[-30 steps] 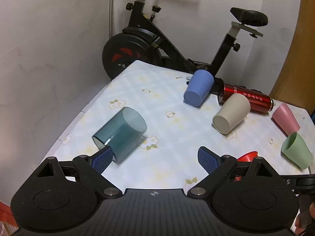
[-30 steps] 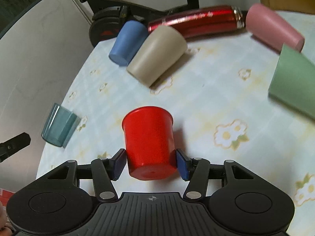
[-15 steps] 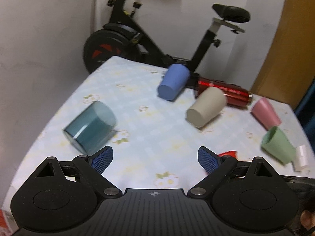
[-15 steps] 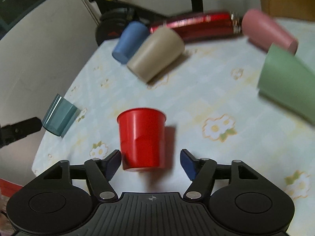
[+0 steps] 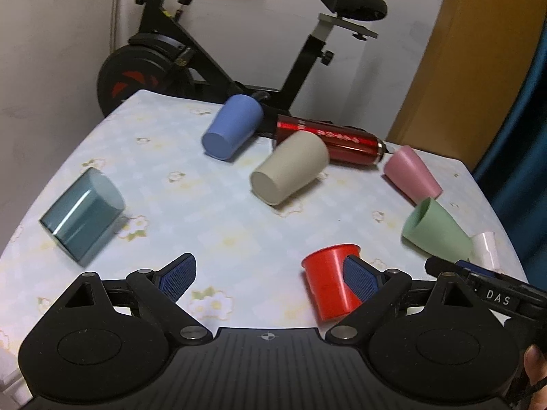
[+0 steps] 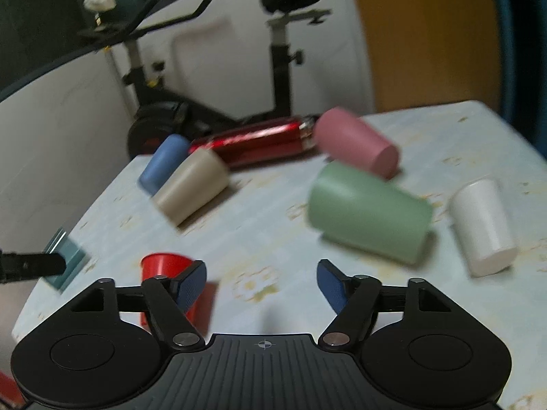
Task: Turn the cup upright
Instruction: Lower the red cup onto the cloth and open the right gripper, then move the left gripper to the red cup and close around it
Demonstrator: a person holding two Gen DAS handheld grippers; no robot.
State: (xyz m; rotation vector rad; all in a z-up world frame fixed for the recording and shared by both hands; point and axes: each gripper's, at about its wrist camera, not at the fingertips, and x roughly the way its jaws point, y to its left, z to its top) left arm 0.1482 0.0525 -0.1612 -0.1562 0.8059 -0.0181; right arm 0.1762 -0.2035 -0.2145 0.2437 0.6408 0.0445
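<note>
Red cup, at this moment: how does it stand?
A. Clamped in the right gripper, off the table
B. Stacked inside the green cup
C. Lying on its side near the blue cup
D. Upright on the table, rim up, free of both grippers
D: the red cup stands rim up on the tablecloth, and the right gripper, open, is off to its side.

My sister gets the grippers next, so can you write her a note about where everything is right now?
Left gripper: open, holding nothing.
Right gripper: open, holding nothing, just right of the red cup.
Done: the red cup stands upright, mouth up, near the table's front edge.
Left: blue cup, beige cup, pink cup, green cup, white cup and teal glass lie on their sides. Red flask lies behind them.
</note>
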